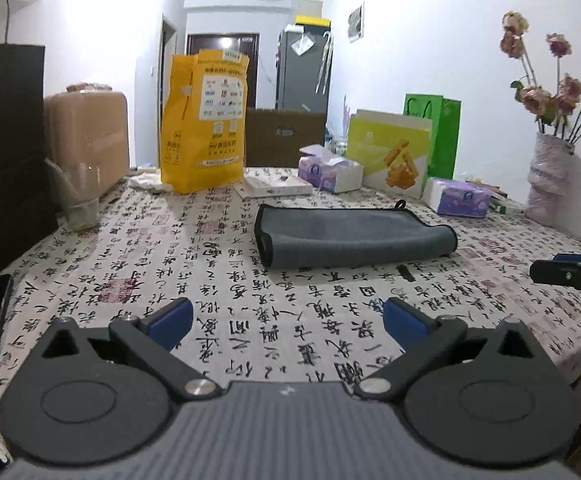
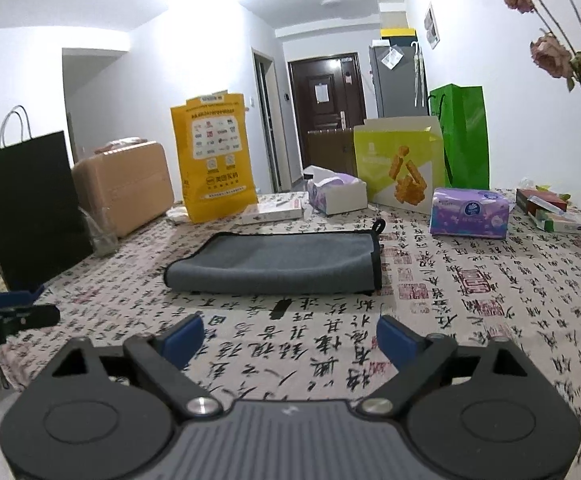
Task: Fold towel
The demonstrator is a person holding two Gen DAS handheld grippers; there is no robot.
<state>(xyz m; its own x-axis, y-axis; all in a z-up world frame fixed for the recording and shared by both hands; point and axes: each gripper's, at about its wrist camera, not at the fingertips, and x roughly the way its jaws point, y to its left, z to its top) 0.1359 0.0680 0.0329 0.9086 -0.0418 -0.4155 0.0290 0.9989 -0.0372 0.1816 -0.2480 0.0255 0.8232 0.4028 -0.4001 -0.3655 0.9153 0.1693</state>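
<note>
A grey towel (image 1: 350, 238) with black trim lies folded on the calligraphy-print tablecloth (image 1: 250, 292), with a small black loop at its far corner. It also shows in the right wrist view (image 2: 278, 264). My left gripper (image 1: 288, 320) is open and empty, hovering over the cloth in front of the towel, apart from it. My right gripper (image 2: 290, 338) is open and empty, also short of the towel. The right gripper's tips show at the right edge of the left wrist view (image 1: 570, 270); the left gripper shows at the left edge of the right wrist view (image 2: 10, 316).
Behind the towel stand a yellow bag (image 1: 204, 120), tissue packs (image 2: 468, 213), a yellow-green box (image 2: 400, 164), a green bag (image 2: 462, 136) and a flat white box (image 1: 274, 189). A black paper bag (image 2: 30, 208), a glass (image 1: 76, 196) and a tan case (image 2: 124, 188) are left. A vase of flowers (image 1: 548, 178) stands right.
</note>
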